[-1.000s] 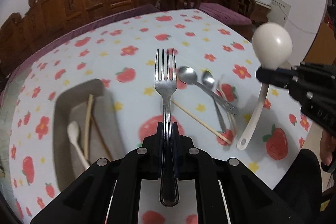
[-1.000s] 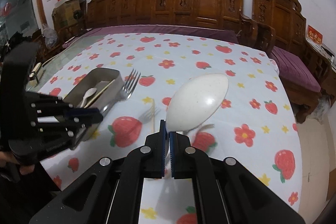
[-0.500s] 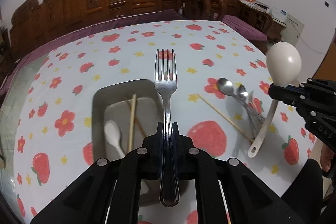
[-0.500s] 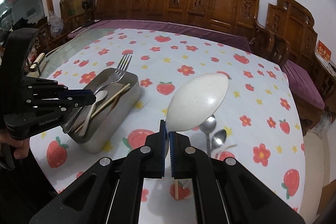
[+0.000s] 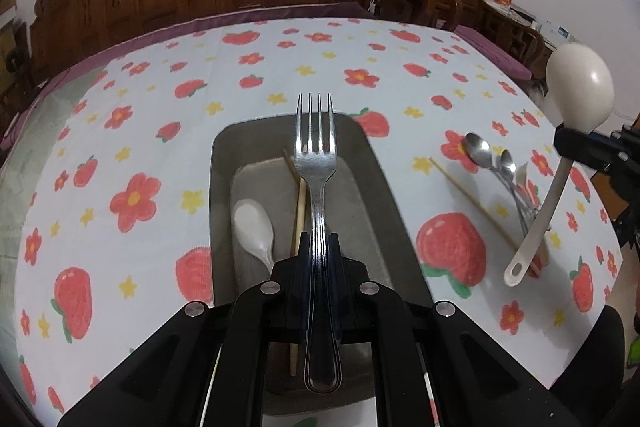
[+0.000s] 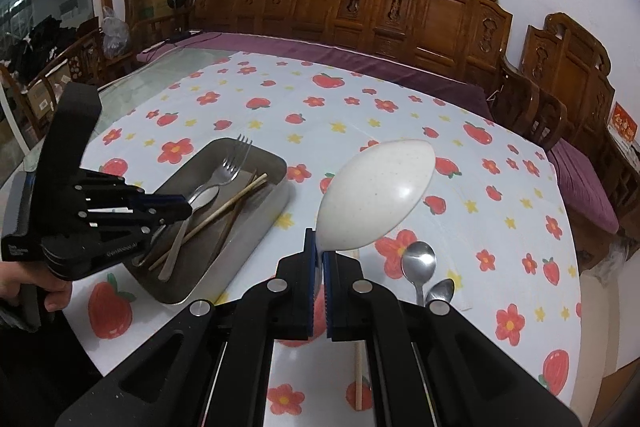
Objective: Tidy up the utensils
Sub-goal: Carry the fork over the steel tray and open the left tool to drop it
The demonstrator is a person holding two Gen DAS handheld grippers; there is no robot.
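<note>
1. Strawberry-print tablecloth [image 5: 248, 83] fills the scene, steel tray [image 5: 224, 163] centre.
2. Left gripper [image 5: 319, 247], angled down above the tray, clamps a fork [image 5: 316, 155].
3. Right gripper [image 6: 319, 255], tilted downward beside the tray, pinches a white ladle [image 6: 376, 195] over loose spoons [image 6: 420, 263].

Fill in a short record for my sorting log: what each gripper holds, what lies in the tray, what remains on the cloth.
left gripper: shut on the fork, held above the metal tray
right gripper: shut on the white ladle, over the tablecloth
in tray: small white spoon, chopsticks
still on cloth: two metal spoons, one chopstick; anything else beside them is too blurred to name
</note>
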